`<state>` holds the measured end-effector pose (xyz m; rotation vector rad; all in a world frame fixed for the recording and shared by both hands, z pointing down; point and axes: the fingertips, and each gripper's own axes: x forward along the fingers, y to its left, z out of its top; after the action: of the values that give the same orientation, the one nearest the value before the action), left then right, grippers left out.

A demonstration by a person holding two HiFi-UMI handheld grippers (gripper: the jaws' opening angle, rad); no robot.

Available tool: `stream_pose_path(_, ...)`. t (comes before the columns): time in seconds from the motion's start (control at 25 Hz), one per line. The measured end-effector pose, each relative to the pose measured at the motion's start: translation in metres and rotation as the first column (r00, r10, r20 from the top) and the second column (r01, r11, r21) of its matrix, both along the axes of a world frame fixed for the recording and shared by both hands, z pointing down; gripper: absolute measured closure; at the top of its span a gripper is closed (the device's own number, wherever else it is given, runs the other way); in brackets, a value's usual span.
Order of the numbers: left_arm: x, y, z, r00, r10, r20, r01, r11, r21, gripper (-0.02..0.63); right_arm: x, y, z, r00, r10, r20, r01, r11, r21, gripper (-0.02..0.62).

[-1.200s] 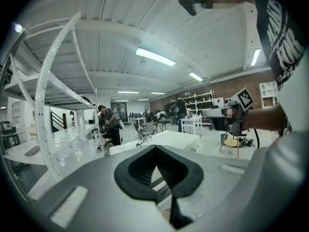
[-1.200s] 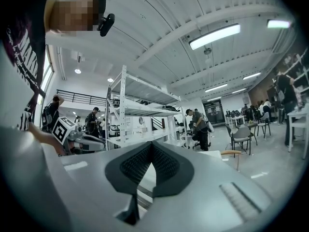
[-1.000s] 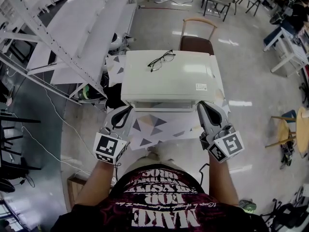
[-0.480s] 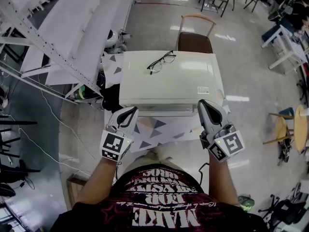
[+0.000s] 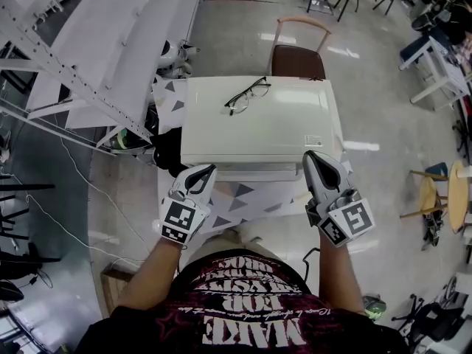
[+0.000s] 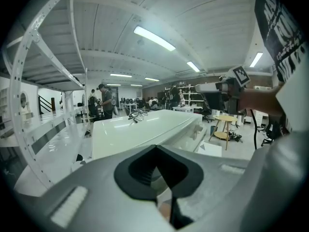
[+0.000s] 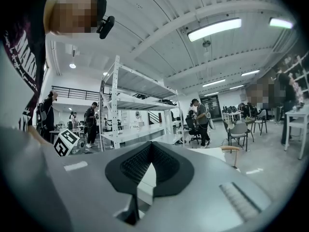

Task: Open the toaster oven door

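Observation:
A white toaster oven (image 5: pixel 258 124) stands on a small table, seen from above, with its front edge toward me and its door face hidden from this angle. My left gripper (image 5: pixel 205 172) is shut and empty, its tips just at the oven's front left corner. At the front right corner my right gripper (image 5: pixel 313 158) is likewise shut with nothing in it. The left gripper view looks over the oven's top (image 6: pixel 140 132) toward the right gripper (image 6: pixel 212 87). In the right gripper view, the jaws (image 7: pixel 152 146) are closed, and the left gripper's marker cube (image 7: pixel 66 142) shows at the left.
Black-rimmed glasses (image 5: pixel 245 94) lie on the oven's top. The table (image 5: pixel 251 198) has a cloth with a triangle pattern. A wooden chair (image 5: pixel 299 50) stands behind the oven and white metal shelving (image 5: pixel 88 57) to the left. Several people are far off in the room.
My left gripper has moved right and forward, closer to the oven's front left corner. The right gripper has hardly moved.

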<state>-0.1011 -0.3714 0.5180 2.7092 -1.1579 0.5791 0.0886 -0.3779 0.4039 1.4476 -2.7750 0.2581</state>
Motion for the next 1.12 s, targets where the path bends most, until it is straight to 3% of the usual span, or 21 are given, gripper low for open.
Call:
stream_pose_path(0.12, 0.0, 0.0, 0.01, 1.0, 0.0, 0.014, 0.0, 1.0, -0.024, 0.604, 0.003, -0.003, 0.007, 0.999, 0.004, -0.036, -0.005, 1.0, -0.018, 0.569)
stream_pose_path(0.44, -0.002, -0.001, 0.022, 0.999, -0.018, 0.031, 0.02, 0.998, -0.064, 0.604, 0.004, -0.003, 0.01, 1.0, -0.02, -0.013, 0.02, 0.999, -0.034, 0.569)
stream_pose_path(0.64, 0.0, 0.001, 0.026, 0.998, -0.02, 0.054, 0.029, 0.984, -0.175, 0.604, 0.008, 0.001, 0.005, 1.0, -0.027, -0.002, 0.027, 0.999, -0.029, 0.569)
stream_pose_path(0.92, -0.001, 0.007, 0.03, 0.995, -0.037, 0.094, 0.052, 0.984, -0.17, 0.604, 0.016, 0.014, -0.003, 1.0, -0.024, 0.001, 0.024, 1.0, -0.007, 0.569)
stream_pose_path(1.12, 0.005, 0.021, 0.034, 0.995, -0.027, 0.094, 0.047, 0.974, -0.222, 0.604, 0.029, 0.03, -0.003, 1.0, -0.013, 0.003, 0.013, 1.0, -0.013, 0.569)
